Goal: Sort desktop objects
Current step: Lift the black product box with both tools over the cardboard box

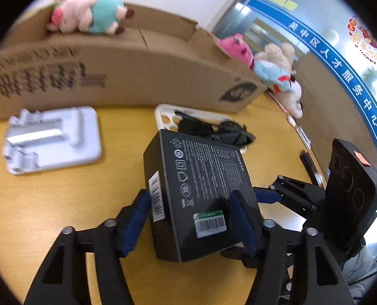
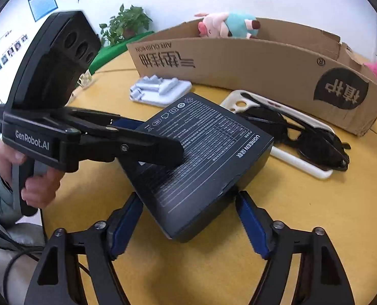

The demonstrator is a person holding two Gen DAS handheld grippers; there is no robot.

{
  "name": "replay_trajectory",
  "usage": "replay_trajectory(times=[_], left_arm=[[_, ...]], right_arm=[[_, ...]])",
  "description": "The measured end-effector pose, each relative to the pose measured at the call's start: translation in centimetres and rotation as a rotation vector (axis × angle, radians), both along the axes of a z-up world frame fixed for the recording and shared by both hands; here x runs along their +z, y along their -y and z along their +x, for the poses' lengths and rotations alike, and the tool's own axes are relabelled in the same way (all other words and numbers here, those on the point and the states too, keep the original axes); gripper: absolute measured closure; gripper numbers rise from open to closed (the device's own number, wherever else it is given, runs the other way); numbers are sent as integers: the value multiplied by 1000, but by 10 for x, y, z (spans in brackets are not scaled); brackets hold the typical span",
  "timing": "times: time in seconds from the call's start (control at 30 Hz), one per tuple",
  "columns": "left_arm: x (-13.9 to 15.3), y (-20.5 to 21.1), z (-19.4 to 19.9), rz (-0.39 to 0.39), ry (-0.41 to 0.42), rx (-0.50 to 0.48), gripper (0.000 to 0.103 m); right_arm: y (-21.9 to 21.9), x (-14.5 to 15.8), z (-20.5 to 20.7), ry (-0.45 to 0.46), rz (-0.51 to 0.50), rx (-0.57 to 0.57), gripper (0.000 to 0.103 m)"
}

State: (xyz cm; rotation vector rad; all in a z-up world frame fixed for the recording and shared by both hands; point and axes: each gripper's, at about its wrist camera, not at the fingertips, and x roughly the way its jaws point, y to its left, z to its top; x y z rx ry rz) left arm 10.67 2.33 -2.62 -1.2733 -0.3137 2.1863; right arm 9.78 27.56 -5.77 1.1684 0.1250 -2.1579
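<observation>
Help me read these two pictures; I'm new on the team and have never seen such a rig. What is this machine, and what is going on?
There is no robot here. A person holds a pair of tongs in each hand, and each pair carries a wide-angle camera looking along its fingers. One picture comes from the left tongs, the other from the right tongs. The right-hand picture also shows the person's hand on the left handle.

On the yellow table lie a black box, a grey moulded tray and a white phone case with what look like black glasses on it. Behind them stands an open cardboard box with a plush pig at its top.

The left tongs look closed on the black box. The right ones straddle its near corner; whether they press, I cannot tell.
</observation>
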Motion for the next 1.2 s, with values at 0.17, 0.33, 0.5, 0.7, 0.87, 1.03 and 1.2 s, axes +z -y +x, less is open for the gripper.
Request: replay_trajectory(times=[0.17, 0.33, 0.5, 0.7, 0.87, 1.03, 1.2], left_arm=[[46, 9, 0, -4, -147, 47, 49], [101, 13, -12, -2, -311, 72, 49], [152, 12, -40, -7, -454, 66, 49], [210, 12, -77, 27, -581, 74, 49], [251, -1, -111, 4, -671, 88, 49], [256, -5, -169, 30, -631, 114, 49], [227, -18, -238, -12, -518, 141, 49]], right_arm=[[5, 29, 0, -94, -3, 7, 34], [11, 84, -15, -234, -21, 8, 34], [16, 136, -38, -378, 11, 14, 34], [23, 199, -80, -510, 58, -5, 34], [19, 247, -123, -581, 97, 10, 34], [10, 274, -183, -566, 127, 17, 34], [-2, 258, -258, -473, 128, 51, 34]])
